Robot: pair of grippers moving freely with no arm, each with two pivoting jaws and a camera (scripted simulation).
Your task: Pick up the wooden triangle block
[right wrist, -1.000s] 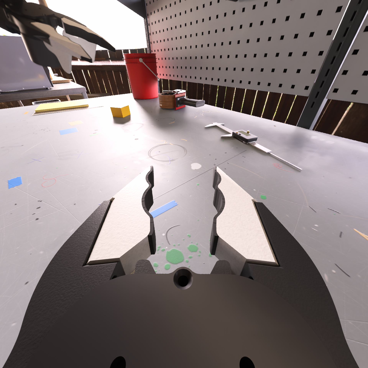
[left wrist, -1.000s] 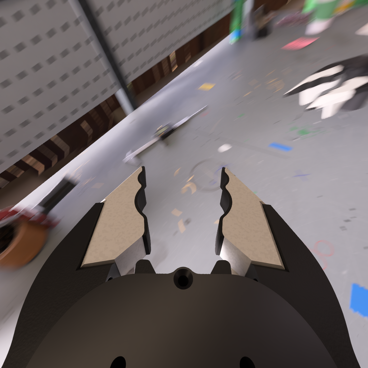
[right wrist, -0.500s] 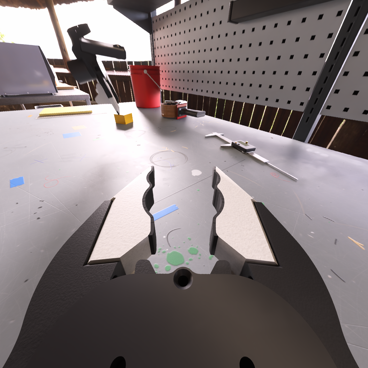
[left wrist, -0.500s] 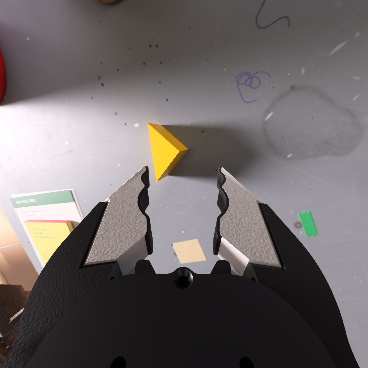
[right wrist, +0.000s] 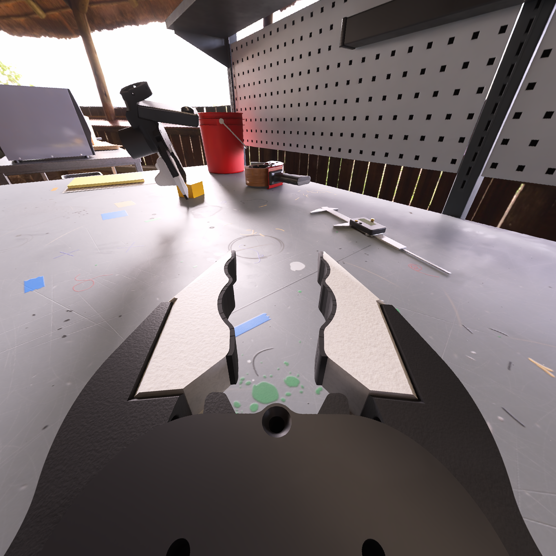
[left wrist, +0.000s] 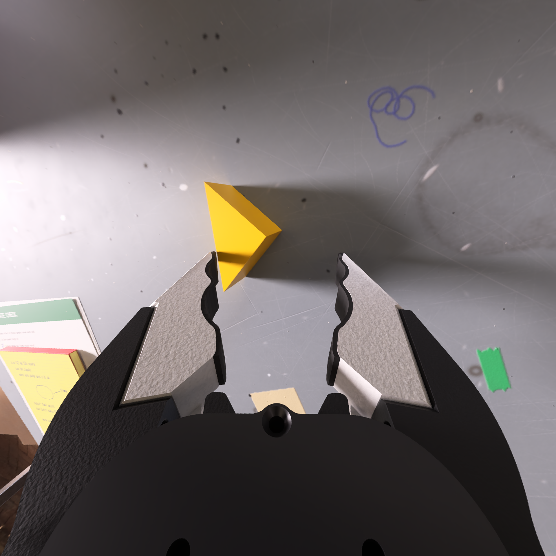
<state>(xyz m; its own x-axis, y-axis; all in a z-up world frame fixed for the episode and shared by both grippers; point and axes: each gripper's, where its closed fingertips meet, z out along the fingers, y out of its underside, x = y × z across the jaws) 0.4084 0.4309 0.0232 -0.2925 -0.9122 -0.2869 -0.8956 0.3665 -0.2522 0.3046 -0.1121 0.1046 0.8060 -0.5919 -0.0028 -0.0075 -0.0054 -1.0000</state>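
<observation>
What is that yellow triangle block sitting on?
The yellow triangle block sits directly on the grey table, casting a shadow rightward. Whatever lies beneath its base is covered.

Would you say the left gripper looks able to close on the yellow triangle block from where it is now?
Probably yes. The left gripper is open just above the triangle block, with bare table around it. But the block sits off toward one finger, so a small sideways shift seems needed first.

We see the block (left wrist: 237,237) on the desk (left wrist: 391,270), just ahead of our left claw (left wrist: 278,255); the bucket (right wrist: 222,143) maybe stands behind it.
</observation>
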